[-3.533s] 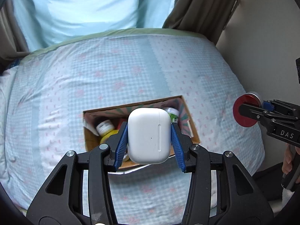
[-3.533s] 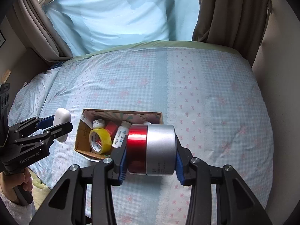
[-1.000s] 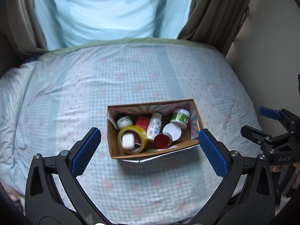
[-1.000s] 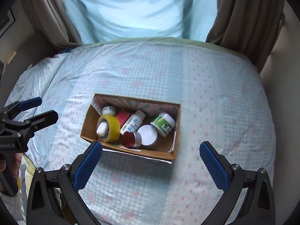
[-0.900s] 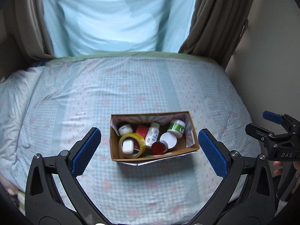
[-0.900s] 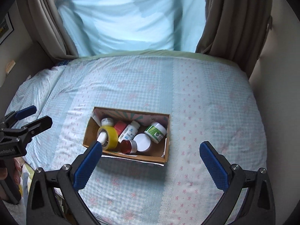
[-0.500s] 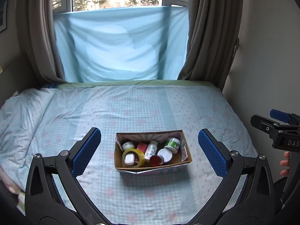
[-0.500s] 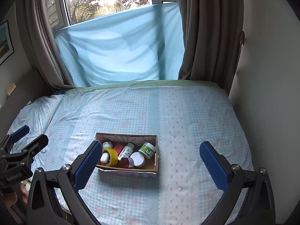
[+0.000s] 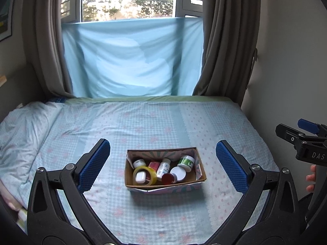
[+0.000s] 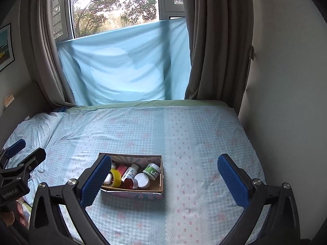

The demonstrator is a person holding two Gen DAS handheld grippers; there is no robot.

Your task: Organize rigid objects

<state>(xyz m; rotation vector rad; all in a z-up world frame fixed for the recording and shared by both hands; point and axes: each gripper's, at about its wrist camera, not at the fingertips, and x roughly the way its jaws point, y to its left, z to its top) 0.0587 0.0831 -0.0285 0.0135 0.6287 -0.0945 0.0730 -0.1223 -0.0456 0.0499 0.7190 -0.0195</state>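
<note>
In the left wrist view, the left gripper (image 9: 162,164) is spread wide and holds nothing, its blue ribbed pads framing a brown cardboard box (image 9: 199,166) on the pale blue checked bedsheet (image 9: 143,126). Inside lie a glossy yellow tape roll (image 9: 152,176) ringing a smooth white earbud case (image 9: 141,177), a white pill bottle (image 9: 163,168), a green-labelled jar (image 9: 186,163) and a red-capped tin (image 9: 168,178).

In the right wrist view, the right gripper (image 10: 164,176) gapes equally wide and empty; the box (image 10: 161,180) sits near, left of centre.
</note>
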